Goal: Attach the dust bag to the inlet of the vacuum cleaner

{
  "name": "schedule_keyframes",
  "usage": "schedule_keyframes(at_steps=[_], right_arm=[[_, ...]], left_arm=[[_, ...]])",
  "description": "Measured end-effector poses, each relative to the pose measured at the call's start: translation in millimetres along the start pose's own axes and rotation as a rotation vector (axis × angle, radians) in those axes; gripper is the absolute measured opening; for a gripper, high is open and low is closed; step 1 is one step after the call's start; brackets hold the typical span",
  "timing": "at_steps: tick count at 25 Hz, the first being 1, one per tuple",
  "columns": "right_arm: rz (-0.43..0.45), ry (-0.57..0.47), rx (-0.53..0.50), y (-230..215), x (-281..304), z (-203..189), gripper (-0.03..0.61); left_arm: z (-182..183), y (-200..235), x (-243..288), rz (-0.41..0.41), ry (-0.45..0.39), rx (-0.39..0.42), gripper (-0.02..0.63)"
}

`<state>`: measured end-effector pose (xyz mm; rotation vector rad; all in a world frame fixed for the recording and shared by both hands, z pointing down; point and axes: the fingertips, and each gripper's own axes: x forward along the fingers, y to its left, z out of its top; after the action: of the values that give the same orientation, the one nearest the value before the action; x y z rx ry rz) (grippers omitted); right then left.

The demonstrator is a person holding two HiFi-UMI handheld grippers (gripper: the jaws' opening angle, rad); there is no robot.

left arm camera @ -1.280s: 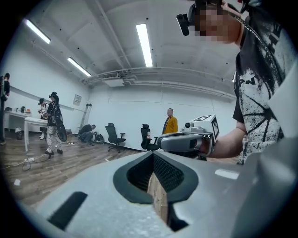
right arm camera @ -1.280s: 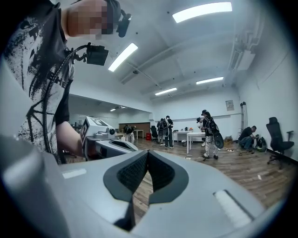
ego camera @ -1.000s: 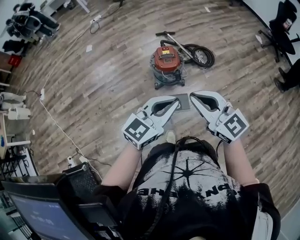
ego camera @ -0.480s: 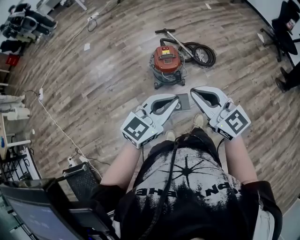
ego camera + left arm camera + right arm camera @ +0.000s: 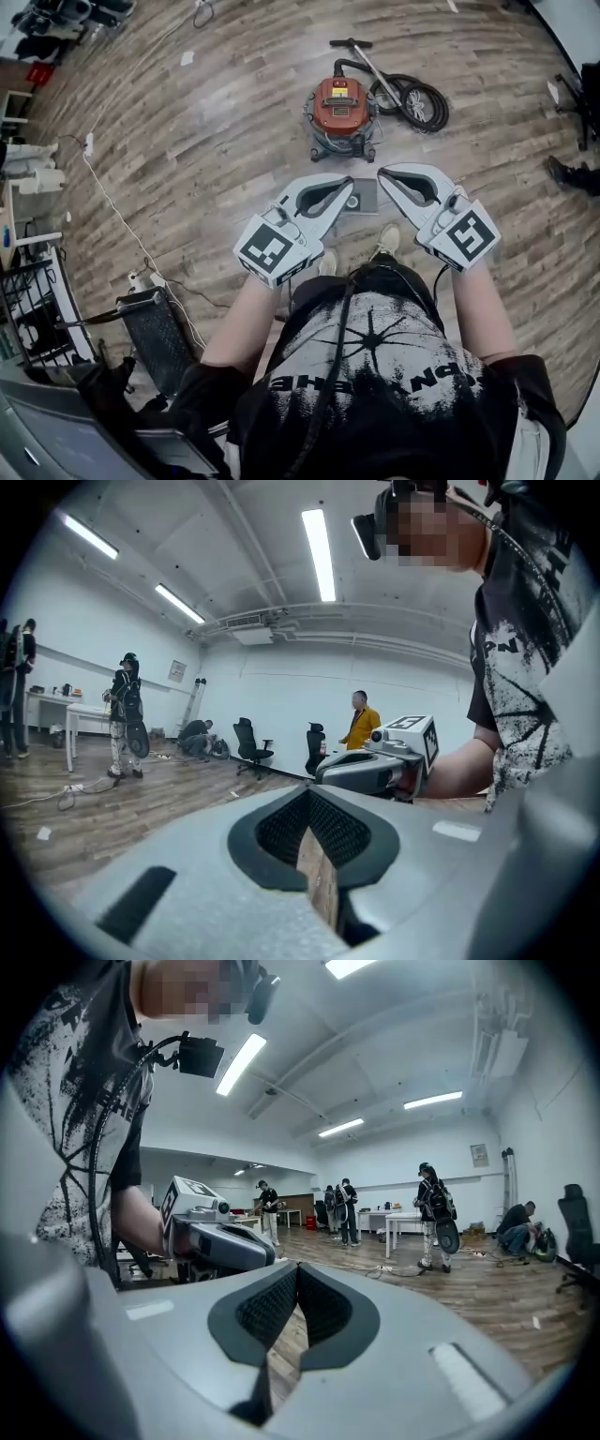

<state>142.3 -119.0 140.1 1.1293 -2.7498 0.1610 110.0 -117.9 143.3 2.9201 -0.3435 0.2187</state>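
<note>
Grey and flat, the presumed dust bag (image 5: 364, 201) is seen between the tips of the left tongs (image 5: 350, 182) and right tongs (image 5: 382, 174), both pressed together; a pinch on it cannot be confirmed. Its round hole should be squared to the inlet once the red vacuum cleaner (image 5: 343, 114), ahead on the floor, is reached.

The vacuum cleaner (image 5: 341, 112) stands upright on the wooden floor (image 5: 216, 141) - a squat metal drum under a red lid, its black hose (image 5: 420, 98) coiled at its right. The dust bag (image 5: 362, 197) is a flat grey rectangle just on the near side of the drum, apart from it - with what looks like a small round opening near its left edge.
</note>
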Motion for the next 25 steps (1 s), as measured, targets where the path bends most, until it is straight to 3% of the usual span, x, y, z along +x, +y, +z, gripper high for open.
schedule_keyframes(at_steps=[8,14,17,19,25], right_arm=[[0.087,-0.04,-0.023,-34,-12,-24,0.007],[0.099,-0.022,-0.041,-42,-9,-41,0.008],[0.057,0.033,-0.065,-44,-1,-60,0.008],[0.01,0.093,-0.055,-46,3,-80,0.01],[-0.1,0.286,0.015,-49,28,-171,0.102]], left_arm=[[-11,2,50,0.065,0.047,-0.037,-0.003],[-17,8,71,0.049,0.063,0.022,-0.003],[-28,15,62,0.012,0.059,-0.02,-0.002],[-33,22,58,-0.02,0.056,-0.005,-0.002],[-72,48,53,-0.108,0.02,-0.033,-0.002]])
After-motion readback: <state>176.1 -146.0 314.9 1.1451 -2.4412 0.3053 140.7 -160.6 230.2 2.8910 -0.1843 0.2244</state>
